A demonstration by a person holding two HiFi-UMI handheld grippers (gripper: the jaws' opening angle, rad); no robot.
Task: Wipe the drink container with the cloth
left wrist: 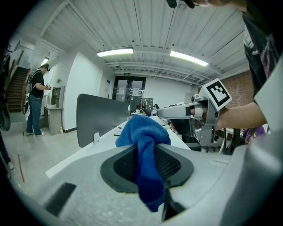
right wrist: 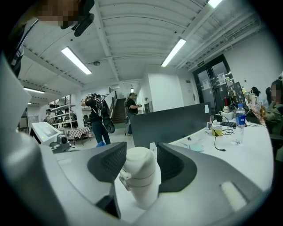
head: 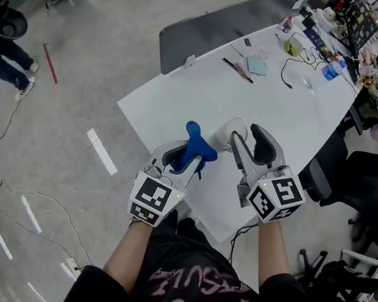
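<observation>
Right gripper view shows my right claw (right wrist: 140, 164) released: its two pads stand apart around the white bottle (right wrist: 138, 181), and I see no pressing on it. The bottle seems to stand upright on the white counter (head: 189, 92), close to the near edge. My left claw (left wrist: 148, 165) is clenched on the blue cloth (left wrist: 146, 150), which bulges out in front of the pads and hangs below them. In the head view the cloth is just beside the bottle, but I cannot tell if they touch. I judge that no wiping is happening at this moment, and the pictures do not say if the bottle is already clean. At least the cloth is not yet put down. The bottle has its lid closed, so what is inside is hidden.
</observation>
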